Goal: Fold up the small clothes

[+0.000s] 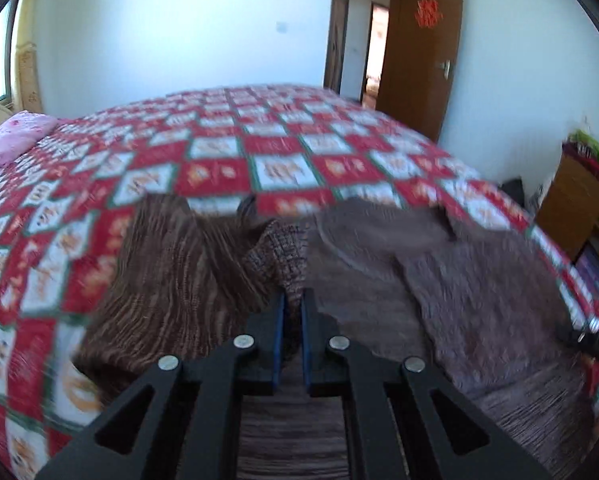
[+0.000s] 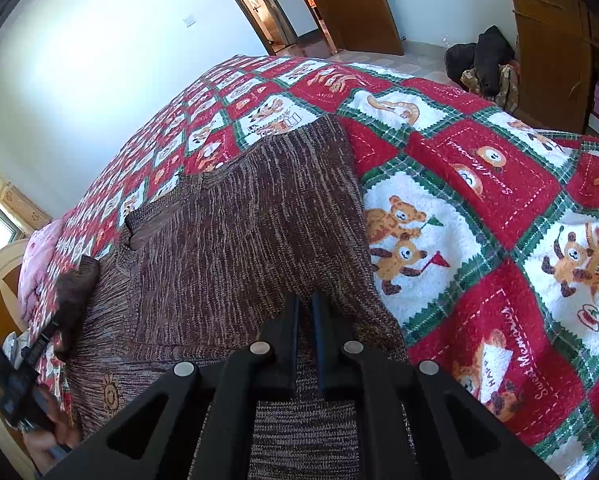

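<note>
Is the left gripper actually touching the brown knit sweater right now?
Touching. In the left wrist view the left gripper is shut on a fold of the brown knit sweater, the cloth pinched between its blue pads and lifted off the quilt.

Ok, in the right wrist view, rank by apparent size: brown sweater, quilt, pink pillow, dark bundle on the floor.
1. quilt
2. brown sweater
3. pink pillow and dark bundle: look alike, both far off, unranked.

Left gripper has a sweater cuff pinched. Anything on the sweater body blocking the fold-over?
Nothing visible. The left gripper is shut on the cuff of the brown marled knit sweater. The sweater's body lies bare on the red, white and green teddy-bear quilt. The right gripper clamps the sweater's near edge, off to the side.
</note>
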`<state>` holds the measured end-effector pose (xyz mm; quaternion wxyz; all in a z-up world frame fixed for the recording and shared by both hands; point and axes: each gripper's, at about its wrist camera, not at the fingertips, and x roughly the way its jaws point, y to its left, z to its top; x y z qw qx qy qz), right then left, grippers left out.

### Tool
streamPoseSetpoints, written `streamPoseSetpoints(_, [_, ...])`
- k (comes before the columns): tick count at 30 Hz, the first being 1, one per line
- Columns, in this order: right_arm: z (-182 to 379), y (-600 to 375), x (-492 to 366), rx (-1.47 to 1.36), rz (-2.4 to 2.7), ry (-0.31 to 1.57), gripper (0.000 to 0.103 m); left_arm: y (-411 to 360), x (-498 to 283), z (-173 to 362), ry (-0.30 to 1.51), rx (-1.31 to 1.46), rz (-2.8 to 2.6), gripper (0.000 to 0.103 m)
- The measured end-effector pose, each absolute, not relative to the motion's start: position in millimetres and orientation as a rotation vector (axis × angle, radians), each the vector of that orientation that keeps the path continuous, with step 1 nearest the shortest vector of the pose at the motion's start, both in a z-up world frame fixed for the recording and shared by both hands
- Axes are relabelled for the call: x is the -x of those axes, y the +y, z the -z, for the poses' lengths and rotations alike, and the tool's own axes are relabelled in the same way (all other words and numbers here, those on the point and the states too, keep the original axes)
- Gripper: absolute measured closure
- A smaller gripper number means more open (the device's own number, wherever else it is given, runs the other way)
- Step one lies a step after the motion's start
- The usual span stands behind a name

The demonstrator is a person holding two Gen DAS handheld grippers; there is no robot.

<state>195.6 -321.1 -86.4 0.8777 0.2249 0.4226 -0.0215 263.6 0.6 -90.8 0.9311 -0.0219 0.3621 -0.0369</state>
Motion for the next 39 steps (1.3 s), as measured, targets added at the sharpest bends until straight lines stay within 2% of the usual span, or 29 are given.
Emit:
streamPoseSetpoints(5, [86.1, -320.3, -195.8, -0.460, 0.049, 0.883, 0.096, 1.1, -268.2, 105.4, 0.836, 0.085, 0.087, 0.094])
streamPoseSetpoints(12, [83.3, -316.5, -195.4, -0.440, 0.061, 0.878, 0.096, 2.3, -252.6, 98.6, 0.844, 0.076, 0.135, 0.064])
streamPoseSetpoints(14, [77.2, -313.6, -191.6, -0.413, 0.079, 0.861, 0.096, 20.0, -237.3, 92.9, 0.820, 0.110, 0.122, 0.044])
streamPoseSetpoints(15, [69.1, -308.0, -188.2, -0.380, 0.082, 0.834, 0.096, 28.1, -232.4, 91.5, 0.805, 0.123, 0.097, 0.038])
streamPoseSetpoints(18, [37.4, -275.8, -183.8, -0.332, -0.043, 0.740, 0.095, 60.7, -220.8, 94.6, 0.771, 0.169, -0.030, 0.037])
streamPoseSetpoints(19, [31.2, -265.3, -186.5, -0.329, -0.083, 0.732, 0.086, 67.4, -218.8, 96.8, 0.770, 0.184, -0.060, 0.037])
streamPoseSetpoints(20, [25.4, -249.7, -193.1, -0.323, -0.141, 0.736, 0.056, 75.8, -217.6, 101.8, 0.774, 0.214, -0.093, 0.037])
streamPoseSetpoints(22, [21.9, -212.7, -215.4, -0.325, -0.277, 0.773, 0.026, 86.1, -216.9, 109.9, 0.784, 0.289, -0.092, 0.037])
streamPoseSetpoints(23, [22.8, -195.4, -225.6, -0.329, -0.327, 0.784, 0.026, 85.8, -214.4, 108.8, 0.762, 0.300, -0.086, 0.036])
streamPoseSetpoints(27, [25.0, -123.3, -272.6, -0.225, -0.437, 0.808, 0.026, 86.3, -214.1, 112.9, 0.760, 0.324, -0.067, 0.016])
streamPoseSetpoints(28, [28.6, -108.6, -283.5, -0.210, -0.444, 0.823, 0.029, 89.1, -214.6, 114.4, 0.762, 0.345, -0.055, 0.015])
streamPoseSetpoints(30, [40.9, -81.0, -311.4, -0.190, -0.436, 0.860, 0.043, 99.6, -208.5, 116.5, 0.736, 0.417, -0.027, 0.015])
streamPoseSetpoints(34, [74.2, -46.8, -346.4, -0.110, -0.413, 0.941, 0.047, 106.1, -206.6, 118.2, 0.707, 0.491, -0.001, 0.015])
streamPoseSetpoints(38, [94.6, -27.4, -342.9, 0.029, -0.373, 0.943, 0.068, 108.1, -207.5, 118.5, 0.705, 0.480, -0.005, 0.015])
streamPoseSetpoints(39, [93.8, -23.2, -337.6, 0.075, -0.371, 0.916, 0.084, 109.2, -206.9, 118.7, 0.702, 0.487, -0.002, 0.015])
